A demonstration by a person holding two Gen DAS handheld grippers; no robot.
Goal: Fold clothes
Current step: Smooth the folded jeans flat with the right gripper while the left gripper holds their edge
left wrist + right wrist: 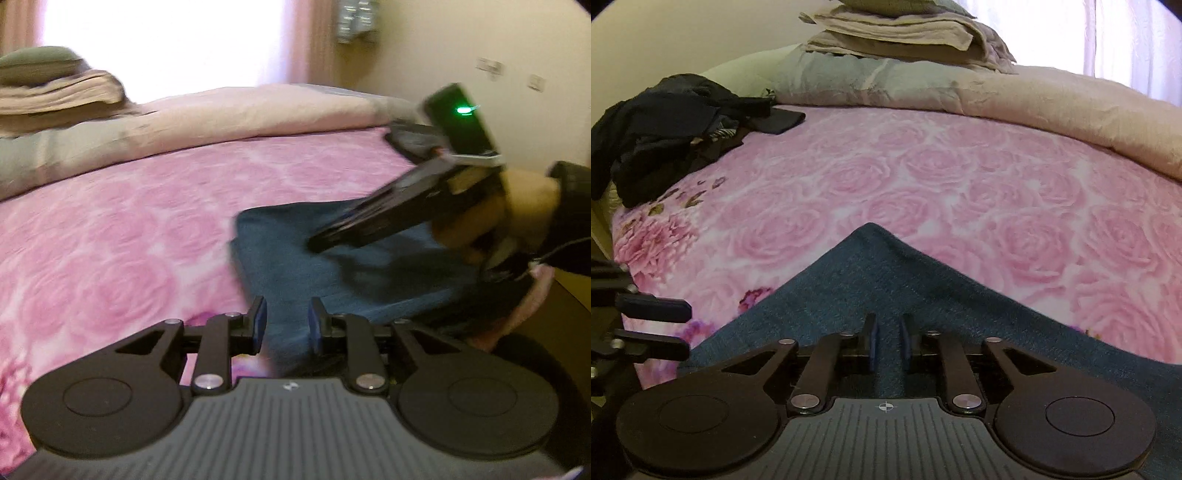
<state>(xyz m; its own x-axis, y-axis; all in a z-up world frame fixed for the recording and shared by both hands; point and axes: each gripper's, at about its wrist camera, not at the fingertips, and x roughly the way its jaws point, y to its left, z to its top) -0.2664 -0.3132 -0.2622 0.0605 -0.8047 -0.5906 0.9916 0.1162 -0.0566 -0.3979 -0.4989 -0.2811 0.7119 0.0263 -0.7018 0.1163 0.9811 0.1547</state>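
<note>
Blue garment: lying flat on rose bedspread, extending to 12 o'clock beyond right gripper.
Right gripper: pinching a blue fold.
Left gripper: hanging parted, gripping nothing.

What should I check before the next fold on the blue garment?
1. Left gripper free: ok, jaws apart, nothing between them.
2. Right gripper grip: cannot tell; the blue garment lies between its narrowly parted pads, contact unclear.
3. Garment flat: ok in the right wrist view; it lies smooth on the pink rose bedspread, a corner pointing away.
4. Space beyond that corner: ok, bare bedspread.
5. Pile of dark clothes apart from the garment: ok, far off at the bedspread's edge.
6. Grippers' spacing: cannot tell, the left wrist view is blurred.
</note>
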